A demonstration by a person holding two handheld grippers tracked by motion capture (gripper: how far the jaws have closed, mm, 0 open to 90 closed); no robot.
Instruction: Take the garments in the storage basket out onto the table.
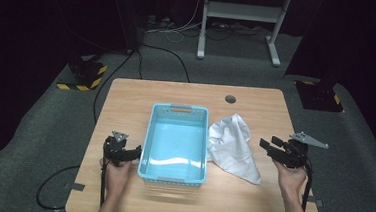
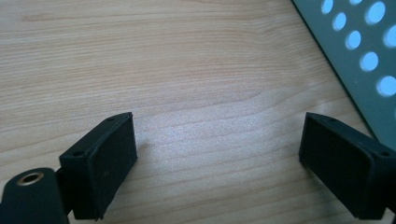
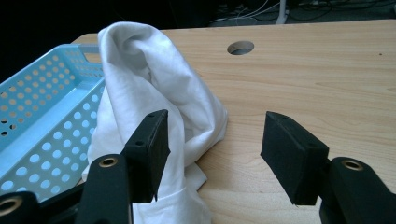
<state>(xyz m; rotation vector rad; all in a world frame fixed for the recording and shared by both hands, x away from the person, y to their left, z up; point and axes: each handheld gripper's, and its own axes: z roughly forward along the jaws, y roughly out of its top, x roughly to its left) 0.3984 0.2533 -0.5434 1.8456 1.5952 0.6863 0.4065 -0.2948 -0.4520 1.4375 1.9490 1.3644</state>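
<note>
On the wooden table (image 1: 126,101) a light blue perforated basket (image 1: 175,143) sits in the middle, empty as far as the high view shows, and a crumpled white cloth (image 1: 233,147) lies just to its right, its edge touching or nearly touching the basket's wall. The right hand-held gripper (image 1: 269,148) hangs beside the cloth on the far side from the basket, pointing toward it; in the right gripper view its jaws stand partly apart with nothing pressed between them, the cloth (image 3: 154,88) bunched up ahead and passing behind the left-hand jaw, while the basket (image 3: 42,126) shows beyond it. The left hand-held gripper (image 1: 133,153) rests low at the basket's left wall; in the left gripper view its jaws are spread wide over bare table (image 2: 187,74), with the basket's holed wall (image 2: 359,56) close by at the upper right. Judging from how things lie, the work appears to be putting the cloth into the basket, and it is at its very start: the cloth is not yet gripped or lifted. What is left is nearly everything: closing the right jaws on a fold, raising the cloth clear of the rim, carrying it over, and letting it drop inside. The left hand-held gripper seems placed to steady the basket if needed.
</note>
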